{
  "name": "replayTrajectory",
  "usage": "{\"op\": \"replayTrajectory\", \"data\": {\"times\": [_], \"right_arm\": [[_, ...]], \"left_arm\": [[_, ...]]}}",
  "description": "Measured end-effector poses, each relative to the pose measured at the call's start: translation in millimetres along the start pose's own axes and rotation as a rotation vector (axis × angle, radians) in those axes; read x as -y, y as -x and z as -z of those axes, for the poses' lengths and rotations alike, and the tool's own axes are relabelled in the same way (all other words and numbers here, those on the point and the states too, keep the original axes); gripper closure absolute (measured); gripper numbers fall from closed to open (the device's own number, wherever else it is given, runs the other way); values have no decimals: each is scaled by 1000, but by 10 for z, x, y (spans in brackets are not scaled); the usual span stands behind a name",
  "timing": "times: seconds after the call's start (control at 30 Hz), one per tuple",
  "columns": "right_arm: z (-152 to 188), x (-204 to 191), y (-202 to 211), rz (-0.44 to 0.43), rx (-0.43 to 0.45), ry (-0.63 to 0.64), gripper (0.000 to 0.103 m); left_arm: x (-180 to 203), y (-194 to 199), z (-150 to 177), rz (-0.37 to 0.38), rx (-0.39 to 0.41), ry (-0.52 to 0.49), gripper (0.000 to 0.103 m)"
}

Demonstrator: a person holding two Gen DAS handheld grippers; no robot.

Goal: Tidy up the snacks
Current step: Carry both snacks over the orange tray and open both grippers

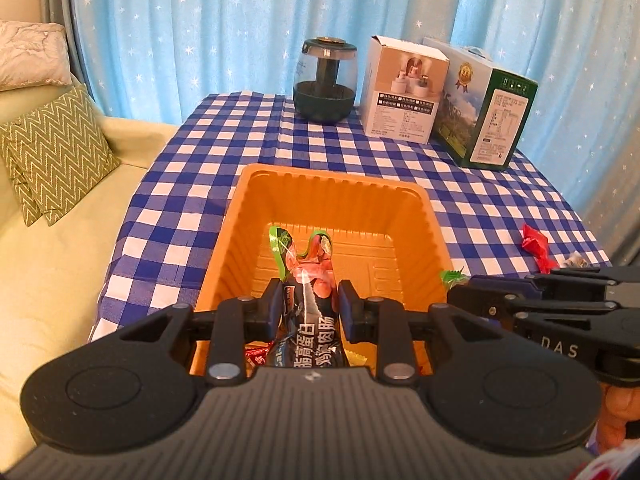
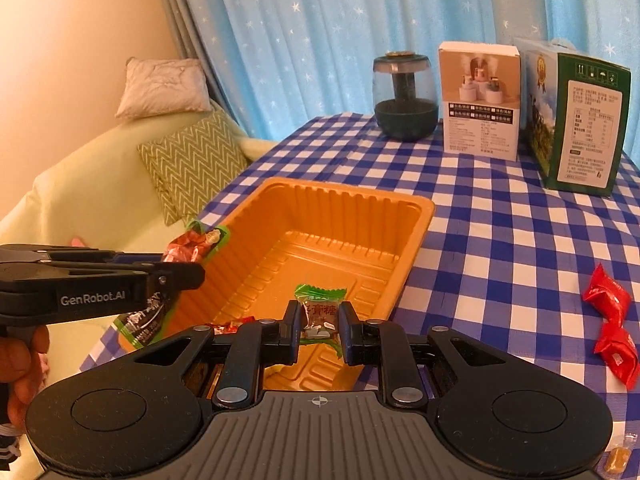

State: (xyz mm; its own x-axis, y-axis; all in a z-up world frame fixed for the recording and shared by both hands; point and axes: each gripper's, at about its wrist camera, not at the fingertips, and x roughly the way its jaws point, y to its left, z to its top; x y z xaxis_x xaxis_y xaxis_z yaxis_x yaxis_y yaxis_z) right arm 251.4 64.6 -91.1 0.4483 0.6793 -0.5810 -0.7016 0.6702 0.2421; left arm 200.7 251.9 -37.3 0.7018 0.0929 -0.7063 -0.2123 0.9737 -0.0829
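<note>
Orange plastic fills the left wrist view: the tray [image 1: 336,216] lies on the checked tabletop [image 1: 224,152], directly ahead of and under the left tool [image 1: 308,304]. That tool is clamped on a dark sausage pack [image 1: 308,300], whose long axis runs forward along the fingers, its green-edged tip hanging over the tray floor. A few wrapped snacks already lie at the tray's near end. The right tool [image 1: 532,292] comes in from the right edge, just beside the tray's right rim.

From the right wrist view, the right tool [image 2: 319,322] is closed on a small green candy [image 2: 320,312], held upright above the tray's [image 2: 400,204] near right corner. The left tool [image 2: 180,276] hangs over the tray's left rim with its pack [image 2: 192,246]. Both loads look placed for release into the tray; neither needs much more reach. Red packets [image 2: 610,320] lie well off to the right on the cloth, nearer the right hand.
</note>
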Motion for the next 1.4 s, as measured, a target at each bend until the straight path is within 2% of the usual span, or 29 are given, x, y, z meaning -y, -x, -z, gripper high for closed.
{"op": "replayTrajectory", "data": {"times": [0.27, 0.4, 1.4], "right_arm": [[-5, 50, 7, 6, 2, -14, 83], [-8, 44, 18, 6, 4, -14, 83], [-2, -171, -111, -23, 3, 19, 83]], "left_arm": [[21, -79, -2, 4, -40, -6, 77], [40, -79, -14, -23, -31, -15, 72], [-66, -39, 7, -59, -18, 1, 71]]}}
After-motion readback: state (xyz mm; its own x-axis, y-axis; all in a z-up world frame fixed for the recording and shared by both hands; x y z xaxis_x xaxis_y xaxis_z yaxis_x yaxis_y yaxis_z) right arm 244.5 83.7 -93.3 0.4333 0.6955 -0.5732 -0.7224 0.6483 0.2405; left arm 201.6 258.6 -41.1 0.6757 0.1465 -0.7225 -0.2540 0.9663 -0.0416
